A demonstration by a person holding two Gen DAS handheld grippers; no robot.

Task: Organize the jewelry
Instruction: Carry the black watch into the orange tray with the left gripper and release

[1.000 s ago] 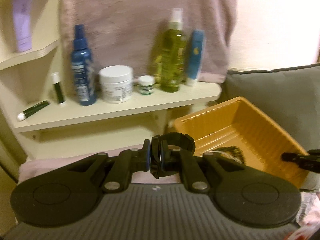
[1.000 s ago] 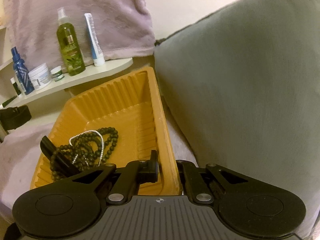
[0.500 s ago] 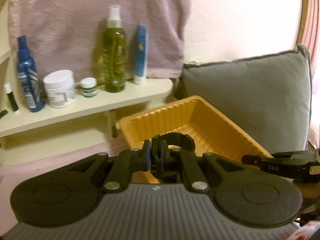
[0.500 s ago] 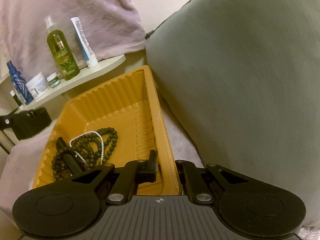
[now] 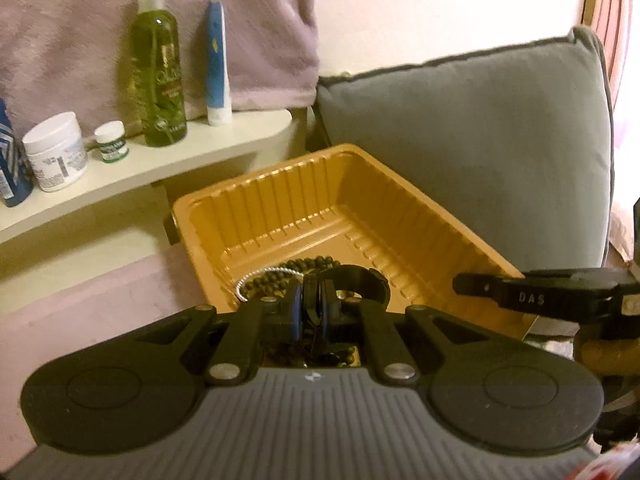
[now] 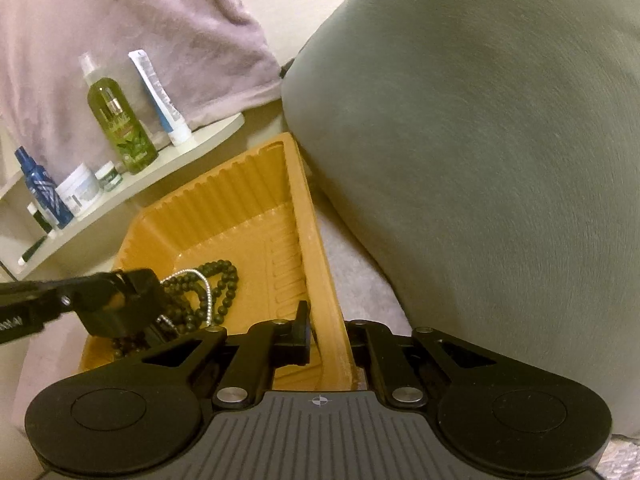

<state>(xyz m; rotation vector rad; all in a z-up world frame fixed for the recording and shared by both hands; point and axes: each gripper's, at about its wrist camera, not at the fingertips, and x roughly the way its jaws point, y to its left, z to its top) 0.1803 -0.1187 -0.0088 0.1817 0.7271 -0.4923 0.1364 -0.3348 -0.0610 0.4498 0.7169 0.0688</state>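
Observation:
An orange ribbed plastic tray (image 5: 400, 196) lies on the pink bed cover beside a grey cushion. Dark bead strands (image 6: 224, 280) and a thin silver chain (image 6: 188, 276) lie in its near left part. My left gripper (image 5: 310, 312) is shut on a black band-like bracelet (image 5: 360, 280) and holds it over the tray's near end, above the beads. My right gripper (image 6: 328, 336) is shut on the tray's right wall (image 6: 320, 280), one finger inside and one outside. It also shows at the right in the left wrist view (image 5: 520, 292).
A cream shelf (image 5: 180, 160) behind the tray carries a green spray bottle (image 5: 160, 68), a blue-and-white tube (image 5: 218, 64), two white jars and a blue bottle. A pink towel (image 5: 80, 32) hangs behind. The grey cushion (image 6: 480, 160) presses against the tray's right side.
My left gripper has swung right and come over the tray with the bracelet, now just above the beads. My right gripper has kept its hold on the tray wall and shifted slightly.

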